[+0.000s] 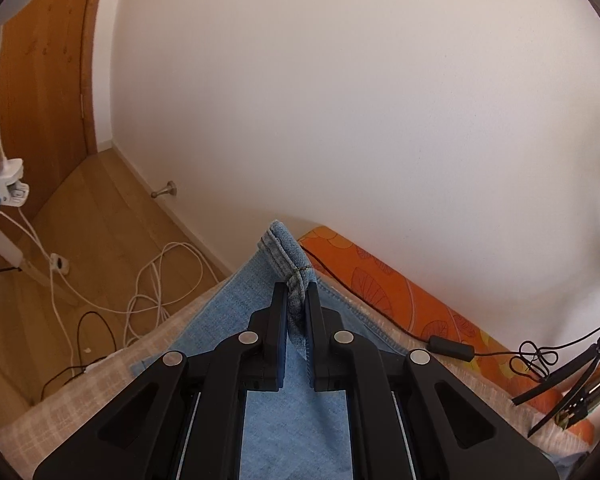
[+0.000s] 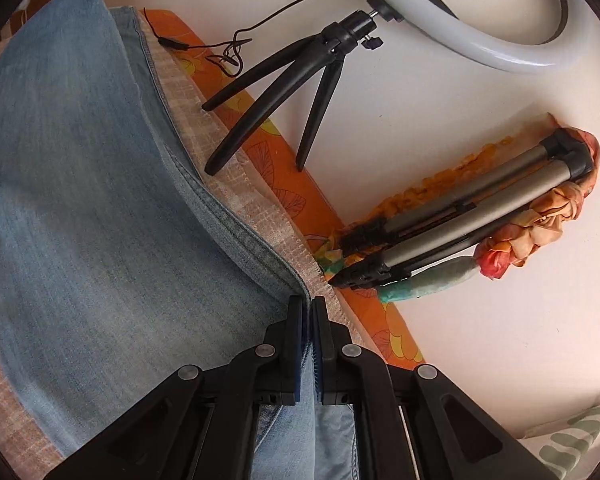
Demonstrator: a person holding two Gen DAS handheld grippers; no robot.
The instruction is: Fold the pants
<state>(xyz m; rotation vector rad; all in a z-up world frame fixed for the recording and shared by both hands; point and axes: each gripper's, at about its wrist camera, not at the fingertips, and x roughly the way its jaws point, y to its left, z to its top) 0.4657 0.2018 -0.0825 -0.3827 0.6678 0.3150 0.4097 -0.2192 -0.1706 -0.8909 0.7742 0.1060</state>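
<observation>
Left wrist view: left gripper [image 1: 297,294] hides pinched pants [image 1: 288,252] hem.

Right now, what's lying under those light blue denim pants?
Under the light blue denim pants a beige checked woven cloth shows, over an orange leaf-patterned sheet. Whatever lies directly beneath the denim is covered.

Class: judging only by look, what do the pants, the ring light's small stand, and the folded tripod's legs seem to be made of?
Pants: light-blue denim, matte; woven grain, stitched seams and faded hem.
Stand: probably black plastic, smooth and slightly glossy.
Tripod legs: likely aluminium tubes with a dull silver sheen and black plastic joints.
</observation>
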